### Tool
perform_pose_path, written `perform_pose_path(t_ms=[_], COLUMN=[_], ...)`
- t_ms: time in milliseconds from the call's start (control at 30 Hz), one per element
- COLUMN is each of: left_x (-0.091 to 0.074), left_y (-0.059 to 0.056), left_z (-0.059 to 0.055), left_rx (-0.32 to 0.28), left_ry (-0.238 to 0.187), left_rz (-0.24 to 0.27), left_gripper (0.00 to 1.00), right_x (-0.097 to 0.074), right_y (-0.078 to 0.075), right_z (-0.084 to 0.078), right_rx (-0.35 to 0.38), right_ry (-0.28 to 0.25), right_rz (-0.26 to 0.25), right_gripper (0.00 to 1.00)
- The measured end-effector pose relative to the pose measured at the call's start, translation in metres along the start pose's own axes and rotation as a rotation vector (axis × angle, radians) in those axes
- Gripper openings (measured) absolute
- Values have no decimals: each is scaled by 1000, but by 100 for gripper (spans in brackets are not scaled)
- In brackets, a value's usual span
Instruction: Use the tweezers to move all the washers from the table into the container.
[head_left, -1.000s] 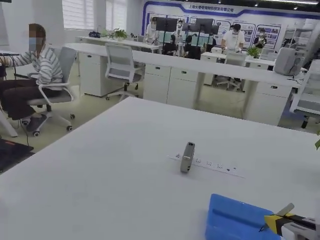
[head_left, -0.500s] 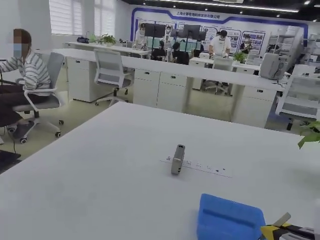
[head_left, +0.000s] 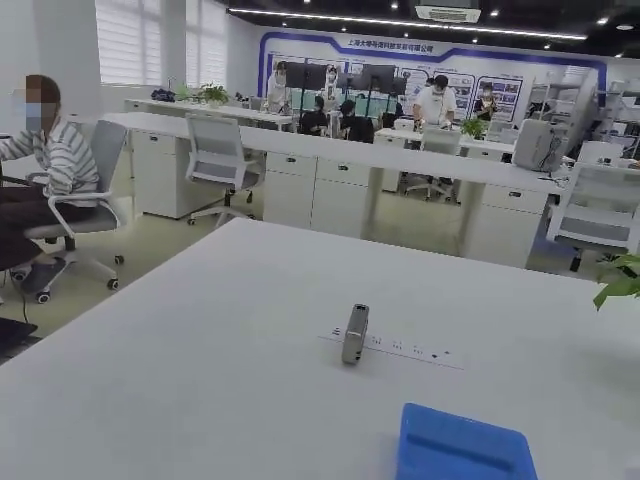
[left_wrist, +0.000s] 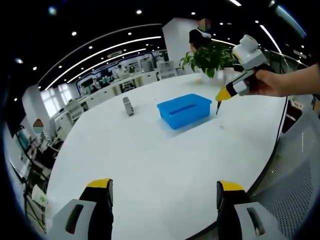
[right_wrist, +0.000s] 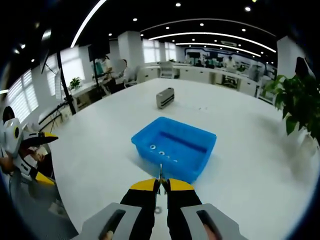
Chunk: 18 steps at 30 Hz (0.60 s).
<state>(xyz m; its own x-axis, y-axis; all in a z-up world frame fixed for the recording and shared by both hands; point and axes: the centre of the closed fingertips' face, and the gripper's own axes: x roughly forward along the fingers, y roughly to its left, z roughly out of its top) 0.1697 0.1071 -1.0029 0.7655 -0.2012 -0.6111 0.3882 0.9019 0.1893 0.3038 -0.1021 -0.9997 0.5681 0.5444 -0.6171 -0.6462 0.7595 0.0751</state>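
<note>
R gripper (right_wrist: 161, 184): jaws clamping tweezers (right_wrist: 160, 172), long axis running straight fwd, tip pointing at container (right_wrist: 192, 145) just ahead of jaws. 3 washers (right_wrist: 162, 154) lying inside it, beyond tip. L gripper (left_wrist: 165, 184): jaws standing wide apart, holding nothing; container lying far ahead, slightly right. R sitting nearer, so next pick likely falling to R.

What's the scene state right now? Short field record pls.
table: white, wide bare top
container: blue, open-topped, standing on the table
washers: a few small rings on the container floor
right hand-held gripper: shut on tweezers, tips toward the container's near wall
left hand-held gripper: open, nothing between the jaws, well apart from the container
other: grey device upright on the table beyond the container
</note>
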Motion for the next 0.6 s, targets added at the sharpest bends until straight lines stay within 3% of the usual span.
perform_pose_path(t_ms=[333, 600], left_x=[0, 1], left_y=[2, 1], left_z=[1, -1], left_rx=[10, 15], left_ry=[0, 11], left_rz=[17, 12], left_gripper=[87, 87], right_x=[6, 7], right_y=[3, 1], right_z=[-25, -32], right_rx=[16, 8], right_ry=[57, 80], right_rz=[23, 16], right_gripper=[3, 3])
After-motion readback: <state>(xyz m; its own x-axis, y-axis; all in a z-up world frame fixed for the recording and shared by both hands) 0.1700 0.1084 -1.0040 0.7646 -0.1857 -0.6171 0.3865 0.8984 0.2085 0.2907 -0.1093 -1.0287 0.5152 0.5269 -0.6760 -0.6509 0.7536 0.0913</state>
